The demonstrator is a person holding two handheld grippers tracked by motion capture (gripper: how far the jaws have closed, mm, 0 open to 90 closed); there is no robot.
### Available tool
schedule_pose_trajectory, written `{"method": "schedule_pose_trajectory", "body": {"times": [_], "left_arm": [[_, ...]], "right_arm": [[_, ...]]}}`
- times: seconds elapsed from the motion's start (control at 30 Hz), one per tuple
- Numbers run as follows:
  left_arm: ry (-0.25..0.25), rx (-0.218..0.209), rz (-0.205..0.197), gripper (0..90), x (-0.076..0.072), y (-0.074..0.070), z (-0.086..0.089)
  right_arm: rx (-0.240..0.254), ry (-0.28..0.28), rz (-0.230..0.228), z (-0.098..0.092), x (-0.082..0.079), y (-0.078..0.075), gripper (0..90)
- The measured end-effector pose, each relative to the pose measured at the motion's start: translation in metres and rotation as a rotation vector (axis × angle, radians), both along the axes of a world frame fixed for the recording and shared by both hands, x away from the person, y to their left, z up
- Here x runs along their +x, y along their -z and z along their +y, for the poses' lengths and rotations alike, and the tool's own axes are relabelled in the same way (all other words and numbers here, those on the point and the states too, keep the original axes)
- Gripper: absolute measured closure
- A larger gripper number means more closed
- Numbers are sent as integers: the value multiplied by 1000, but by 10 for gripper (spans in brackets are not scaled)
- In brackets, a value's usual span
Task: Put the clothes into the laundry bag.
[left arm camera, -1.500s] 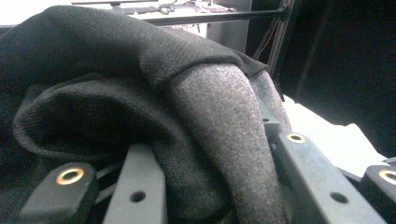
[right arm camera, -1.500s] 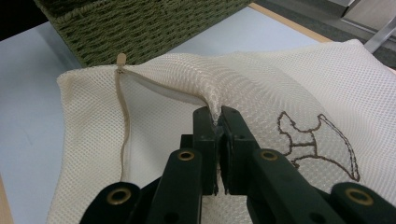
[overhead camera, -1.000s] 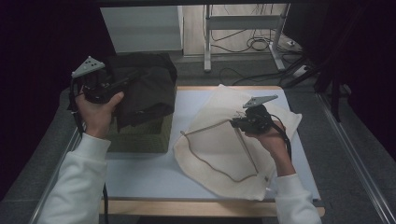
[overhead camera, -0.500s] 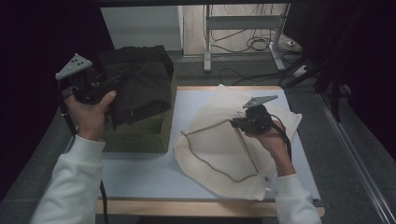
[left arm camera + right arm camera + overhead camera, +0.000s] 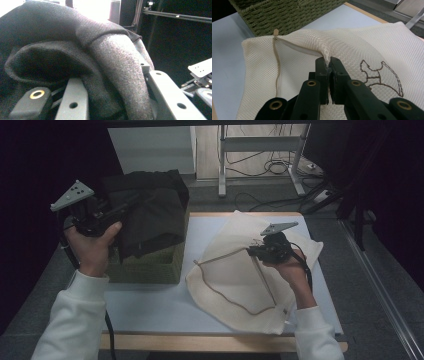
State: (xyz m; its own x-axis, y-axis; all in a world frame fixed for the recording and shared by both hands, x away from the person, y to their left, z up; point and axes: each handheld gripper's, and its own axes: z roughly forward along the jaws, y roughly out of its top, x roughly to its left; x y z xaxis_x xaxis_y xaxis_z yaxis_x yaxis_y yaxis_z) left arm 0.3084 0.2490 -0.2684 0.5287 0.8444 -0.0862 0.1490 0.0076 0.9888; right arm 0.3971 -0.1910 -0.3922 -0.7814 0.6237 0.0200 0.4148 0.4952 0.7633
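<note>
A dark garment [image 5: 150, 212] is heaped over a green woven basket [image 5: 150, 265] at the table's left. My left gripper [image 5: 124, 207] is shut on a fold of it; in the left gripper view the dark garment [image 5: 107, 62] bulges between the jaws of the left gripper [image 5: 112, 100]. A cream mesh laundry bag [image 5: 240, 280] with a zipper lies at the right. My right gripper [image 5: 254, 251] is shut on the bag's upper layer. The right gripper view shows the right gripper [image 5: 328, 63] pinching the mesh bag [image 5: 352, 42] up beside the zipper pull [image 5: 276, 32].
The white table [image 5: 150, 305] has a wooden front edge. The basket [image 5: 287, 15] stands just behind the bag's zipped edge. A metal stand [image 5: 260, 150] and cables sit on the floor beyond the table.
My left hand has moved to the left, dragging the dark garment with it over the basket's side. The right hand and the bag have stayed still.
</note>
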Motion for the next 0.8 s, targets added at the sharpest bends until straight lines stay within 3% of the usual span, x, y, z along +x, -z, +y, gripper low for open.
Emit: {"method": "schedule_pose_trajectory", "body": {"times": [0.23,0.4,0.8], "left_arm": [[22,13,-7,671,-6,0,-6],[60,-30,8,670,-8,3,-8],[104,-31,10,670,-17,6,-16]], "right_arm": [[3,4,1,0,1,1,858],[3,7,-1,0,1,2,859],[12,18,-4,-2,2,2,858]]}}
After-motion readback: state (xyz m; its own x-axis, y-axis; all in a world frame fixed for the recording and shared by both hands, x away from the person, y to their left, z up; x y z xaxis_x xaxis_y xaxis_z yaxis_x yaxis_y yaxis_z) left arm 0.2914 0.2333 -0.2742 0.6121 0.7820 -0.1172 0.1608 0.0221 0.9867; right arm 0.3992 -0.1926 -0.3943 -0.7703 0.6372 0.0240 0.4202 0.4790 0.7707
